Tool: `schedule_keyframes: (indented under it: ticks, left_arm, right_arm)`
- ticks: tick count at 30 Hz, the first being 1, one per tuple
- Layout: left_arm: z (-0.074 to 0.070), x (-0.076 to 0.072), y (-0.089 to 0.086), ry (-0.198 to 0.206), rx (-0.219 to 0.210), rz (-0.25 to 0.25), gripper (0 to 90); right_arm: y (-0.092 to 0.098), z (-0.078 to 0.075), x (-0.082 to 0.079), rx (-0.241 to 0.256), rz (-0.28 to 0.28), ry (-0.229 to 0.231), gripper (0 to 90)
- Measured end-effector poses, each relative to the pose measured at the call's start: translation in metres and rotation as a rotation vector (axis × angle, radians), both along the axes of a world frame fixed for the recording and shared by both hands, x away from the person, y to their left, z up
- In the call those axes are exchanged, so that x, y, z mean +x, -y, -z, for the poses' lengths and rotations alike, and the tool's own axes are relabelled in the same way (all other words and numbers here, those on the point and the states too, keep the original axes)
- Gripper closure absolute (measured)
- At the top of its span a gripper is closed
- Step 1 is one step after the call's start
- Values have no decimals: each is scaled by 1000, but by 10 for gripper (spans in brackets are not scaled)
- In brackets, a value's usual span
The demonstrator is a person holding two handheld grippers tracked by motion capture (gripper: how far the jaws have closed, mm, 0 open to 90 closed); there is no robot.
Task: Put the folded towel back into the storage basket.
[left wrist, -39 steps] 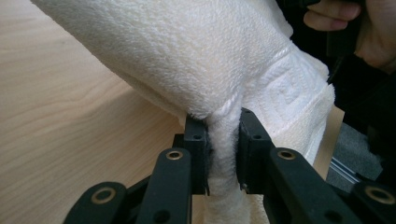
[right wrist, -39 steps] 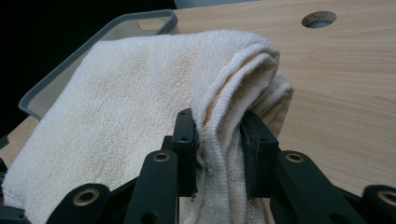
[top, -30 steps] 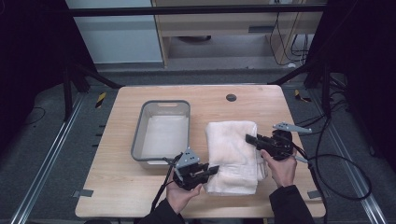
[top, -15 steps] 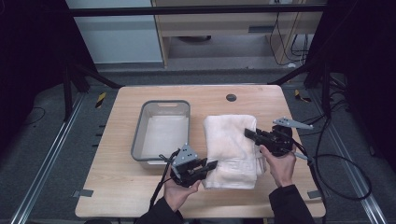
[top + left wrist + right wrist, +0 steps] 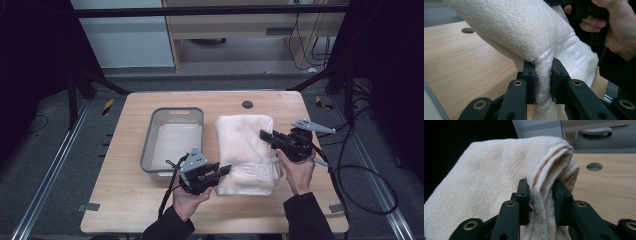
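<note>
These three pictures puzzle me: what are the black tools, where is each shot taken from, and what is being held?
No robot here: a person holds a hand tool in each hand, each ending in a two-jaw gripper. The high view looks down on a wooden table from above, showing the left gripper and the right gripper. On the table lie a folded white towel and, beside it, a grey tray. The other two pictures come from small cameras riding on each gripper, looking along its black jaws. In both, the jaws are closed on a fold of towel: the left gripper pinches its near edge, the right gripper its right side.
</note>
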State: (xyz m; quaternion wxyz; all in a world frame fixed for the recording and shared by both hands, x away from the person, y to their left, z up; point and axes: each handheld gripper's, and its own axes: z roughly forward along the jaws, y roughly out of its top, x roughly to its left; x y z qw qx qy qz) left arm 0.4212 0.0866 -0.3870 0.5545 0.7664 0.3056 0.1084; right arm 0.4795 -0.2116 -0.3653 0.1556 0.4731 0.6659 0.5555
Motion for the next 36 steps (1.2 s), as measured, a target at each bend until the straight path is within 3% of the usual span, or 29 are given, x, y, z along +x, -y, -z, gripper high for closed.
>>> schedule_keyframes:
  ticks: [21,36]
  left_arm:
    - [-24,3,-15,95,-6,-38,764]
    - [-35,7,-33,108,-39,-66,764]
  right_arm:
    - [-17,-27,8,20,1,73,708]
    - [-36,-43,16,16,-11,98,709]
